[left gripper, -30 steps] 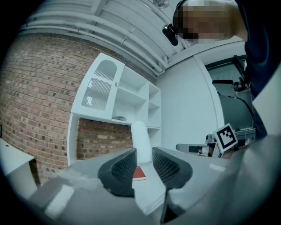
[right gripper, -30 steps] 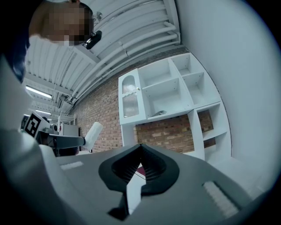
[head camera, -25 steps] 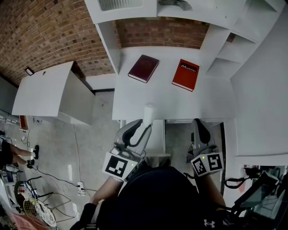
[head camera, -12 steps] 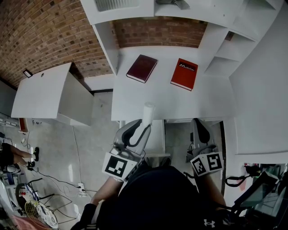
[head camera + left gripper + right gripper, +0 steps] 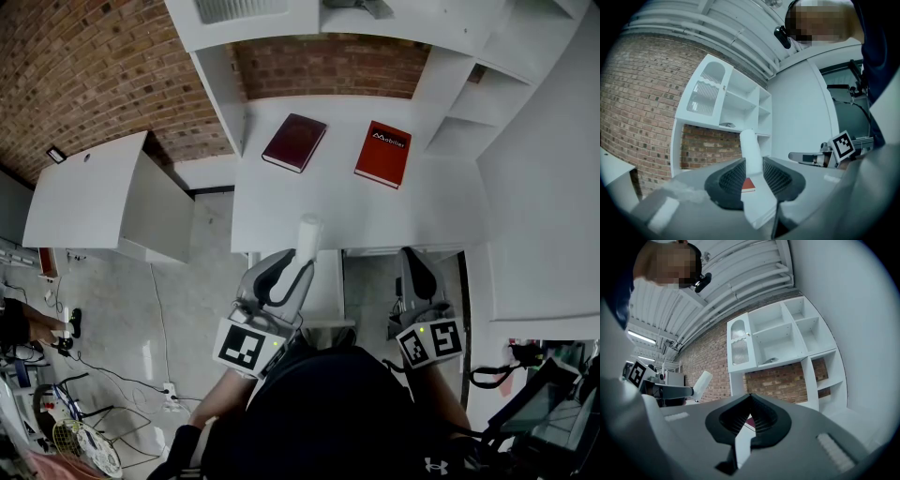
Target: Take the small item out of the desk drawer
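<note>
My left gripper (image 5: 296,262) is shut on a small white cylinder-shaped item (image 5: 307,234), which sticks up over the front edge of the white desk (image 5: 281,216). In the left gripper view the item (image 5: 750,154) stands upright between the ribbed pads (image 5: 733,180). My right gripper (image 5: 412,265) hovers just below the desk's front edge, shut with nothing in it; its pads (image 5: 740,420) meet at the tips. A white panel (image 5: 328,281) below the desk edge, between the grippers, may be the drawer; I cannot tell if it is pulled out.
A dark red book (image 5: 294,142) and a bright red book (image 5: 383,155) lie on the desk. White shelves (image 5: 469,122) rise at the right and behind. A low white cabinet (image 5: 89,192) stands to the left against the brick wall (image 5: 103,66).
The head view has shifted very slightly. Both grippers and the white item stay where they were.
</note>
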A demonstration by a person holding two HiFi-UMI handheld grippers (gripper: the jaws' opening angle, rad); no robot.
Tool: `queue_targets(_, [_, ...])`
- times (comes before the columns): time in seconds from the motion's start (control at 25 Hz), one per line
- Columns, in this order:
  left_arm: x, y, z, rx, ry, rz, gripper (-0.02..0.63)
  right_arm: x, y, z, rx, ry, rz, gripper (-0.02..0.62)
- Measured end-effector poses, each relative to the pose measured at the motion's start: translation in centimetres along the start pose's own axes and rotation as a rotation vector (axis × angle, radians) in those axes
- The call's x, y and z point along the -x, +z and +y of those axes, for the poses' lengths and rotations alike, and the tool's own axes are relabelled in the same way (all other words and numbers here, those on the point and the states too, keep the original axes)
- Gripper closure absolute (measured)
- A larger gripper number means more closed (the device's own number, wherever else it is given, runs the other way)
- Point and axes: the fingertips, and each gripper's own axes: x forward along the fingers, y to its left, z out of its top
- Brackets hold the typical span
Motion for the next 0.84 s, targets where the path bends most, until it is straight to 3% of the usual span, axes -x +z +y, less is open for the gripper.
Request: queue_targets(0.84, [-0.05,-0.05,0.16,0.004,-0.003,0.004,0.482,-0.04,-0.01,-0.03,0.000,-0.006,0.001,0.594])
